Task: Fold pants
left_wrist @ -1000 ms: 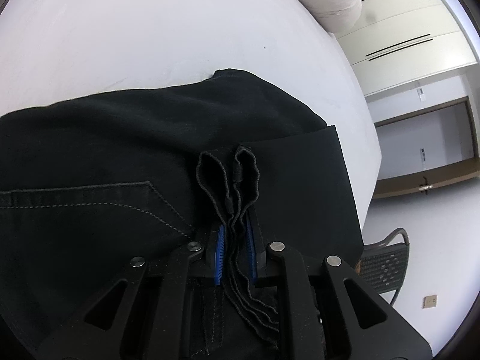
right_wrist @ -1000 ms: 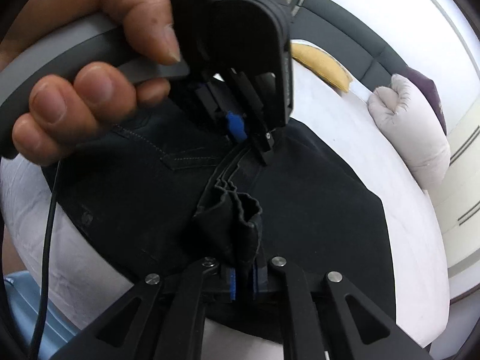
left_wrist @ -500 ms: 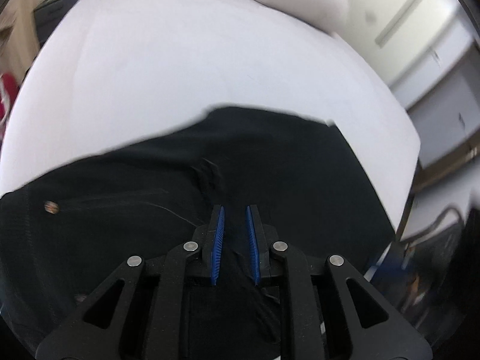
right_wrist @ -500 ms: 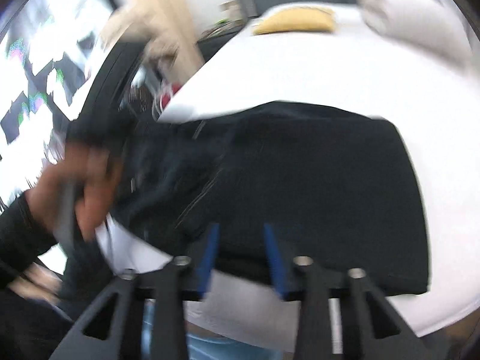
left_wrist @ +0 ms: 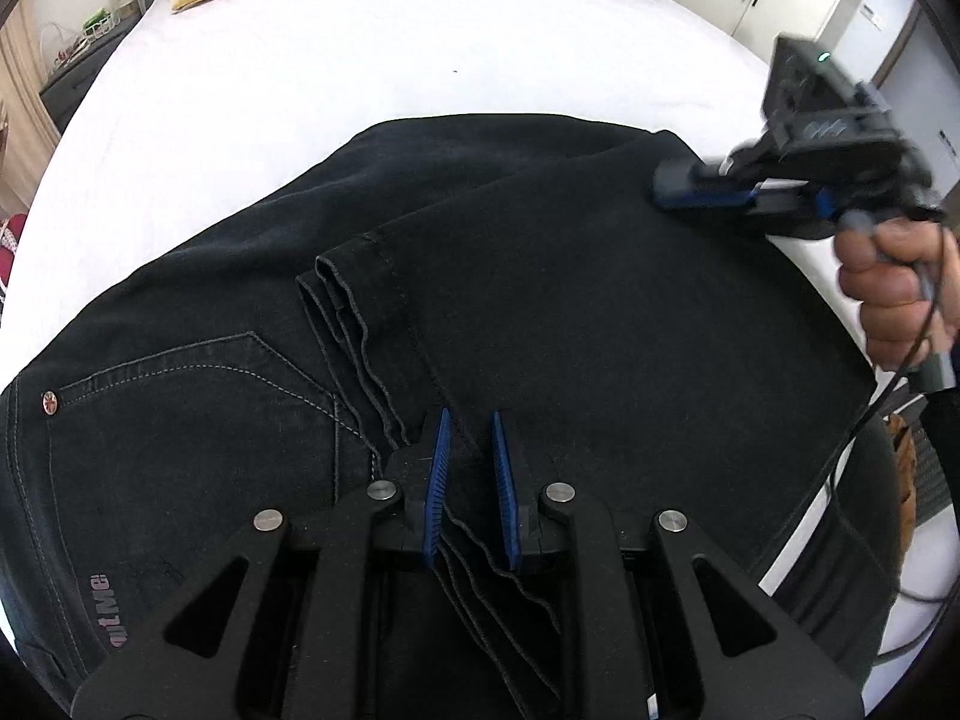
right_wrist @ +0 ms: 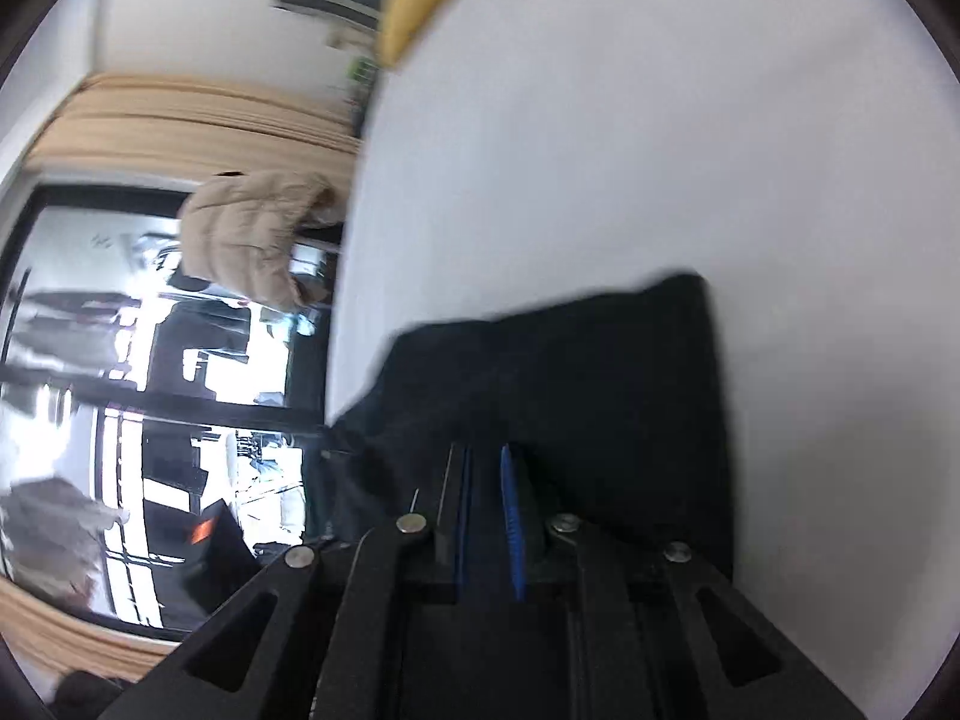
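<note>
On white bed (left_wrist: 252, 90), folded pants (left_wrist: 540, 276), L gripper (left_wrist: 469, 438) nearly closed, empty, R gripper (left_wrist: 702, 189) prob. pressed together at far edge.

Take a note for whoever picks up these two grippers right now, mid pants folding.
Left gripper: nearly shut, low over the leg hems; no clear pinch on cloth.
Right gripper: shut, tip at the far right corner of the fold; grip on cloth cannot be told.
Pants: black, flat on the white bed.
Done: legs folded over the seat, hems lying beside the back pocket.
Left: probably smooth it and fold once more.
</note>
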The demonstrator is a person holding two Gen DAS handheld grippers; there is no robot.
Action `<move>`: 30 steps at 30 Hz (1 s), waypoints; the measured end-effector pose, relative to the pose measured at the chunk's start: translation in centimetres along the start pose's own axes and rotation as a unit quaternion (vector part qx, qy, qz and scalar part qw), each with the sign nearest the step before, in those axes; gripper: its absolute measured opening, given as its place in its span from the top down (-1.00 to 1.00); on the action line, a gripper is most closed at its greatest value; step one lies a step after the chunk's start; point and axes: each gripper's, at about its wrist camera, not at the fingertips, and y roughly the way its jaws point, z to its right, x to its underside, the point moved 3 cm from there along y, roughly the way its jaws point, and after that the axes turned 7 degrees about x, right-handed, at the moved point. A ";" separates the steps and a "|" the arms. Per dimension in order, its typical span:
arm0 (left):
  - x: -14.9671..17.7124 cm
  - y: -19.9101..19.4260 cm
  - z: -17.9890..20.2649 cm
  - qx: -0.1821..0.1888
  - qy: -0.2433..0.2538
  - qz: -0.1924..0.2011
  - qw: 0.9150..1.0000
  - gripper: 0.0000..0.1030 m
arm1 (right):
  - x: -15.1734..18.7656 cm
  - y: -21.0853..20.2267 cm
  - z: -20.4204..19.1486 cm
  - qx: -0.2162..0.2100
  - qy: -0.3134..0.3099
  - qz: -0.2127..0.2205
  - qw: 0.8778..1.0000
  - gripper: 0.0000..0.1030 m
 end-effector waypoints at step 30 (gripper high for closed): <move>2.4 -2.2 -3.6 0.017 -0.008 0.017 1.000 0.72 | 13.7 -5.6 3.0 0.034 -0.004 0.007 0.999 1.00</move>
